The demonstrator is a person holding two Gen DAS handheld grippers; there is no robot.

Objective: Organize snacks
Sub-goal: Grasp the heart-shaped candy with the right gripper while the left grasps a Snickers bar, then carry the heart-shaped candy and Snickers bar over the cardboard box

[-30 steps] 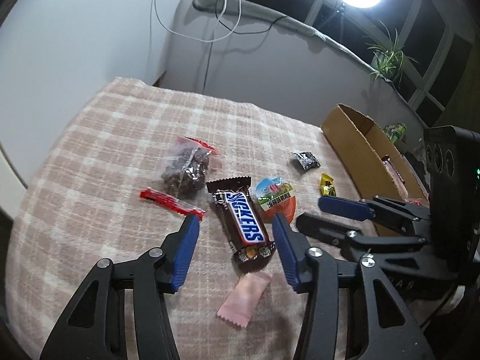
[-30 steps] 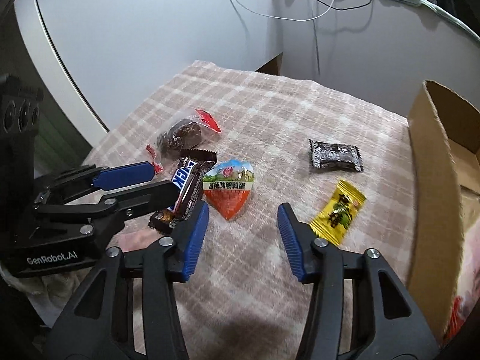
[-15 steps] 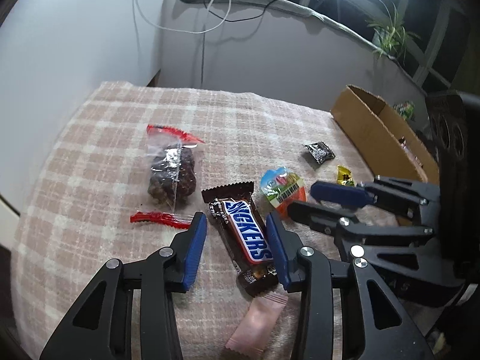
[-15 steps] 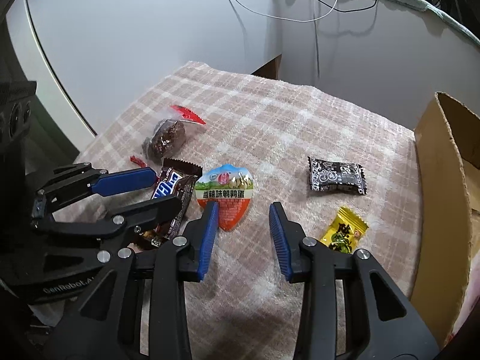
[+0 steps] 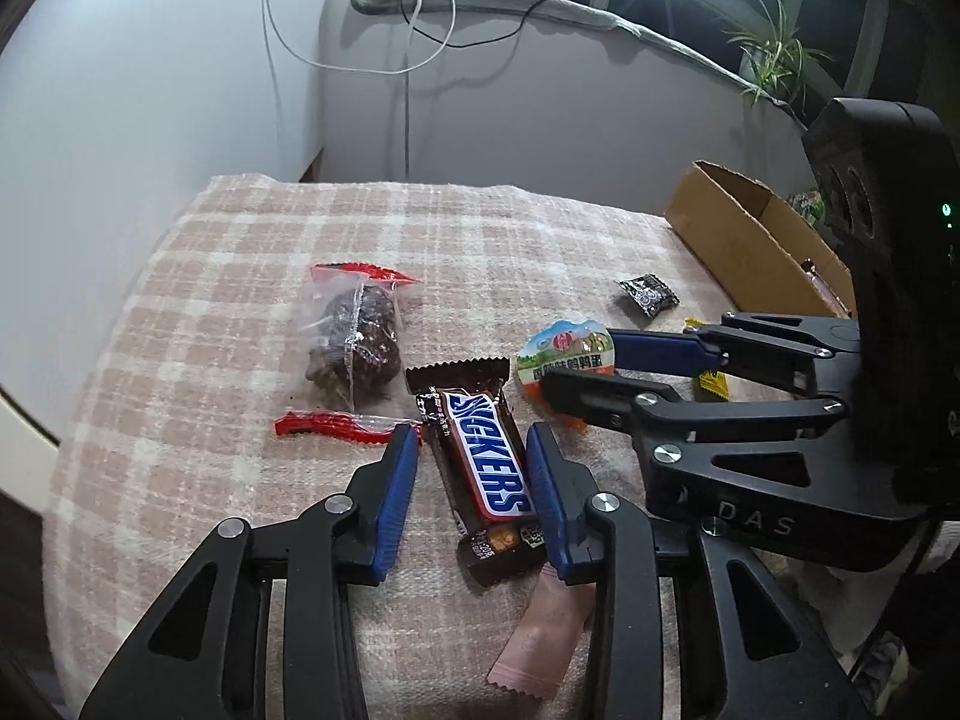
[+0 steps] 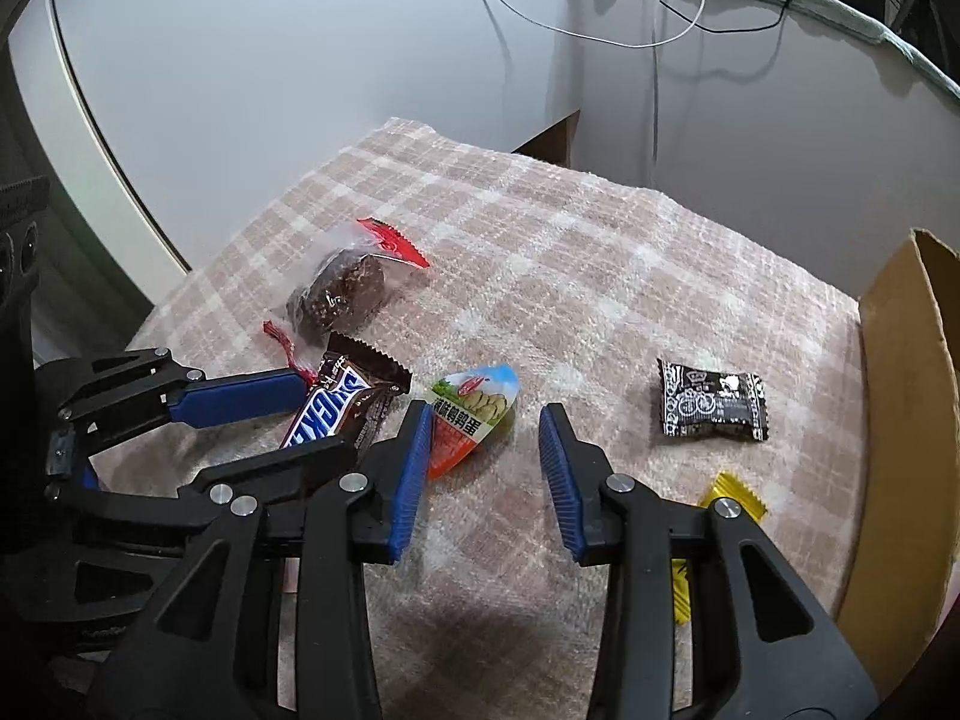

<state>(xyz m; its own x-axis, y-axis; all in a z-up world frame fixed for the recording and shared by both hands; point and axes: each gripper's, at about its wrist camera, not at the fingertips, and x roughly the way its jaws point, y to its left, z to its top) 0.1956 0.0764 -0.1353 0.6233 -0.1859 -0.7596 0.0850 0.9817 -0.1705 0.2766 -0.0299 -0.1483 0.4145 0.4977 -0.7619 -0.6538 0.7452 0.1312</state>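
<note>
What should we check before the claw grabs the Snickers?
1. Snickers between the left gripper pads: ok.
2. Jaws closing, one pad near the wrapper, a gap at the other: not ok yet.
3. Pink packet under the bar's near end, might snag: cannot tell.
4. Right gripper open beside the egg snack, clear of the bar: ok.
5. Box open: ok.

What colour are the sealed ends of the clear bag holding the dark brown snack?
Red. The clear bag has red serrated ends, best seen in the left wrist view.
</note>
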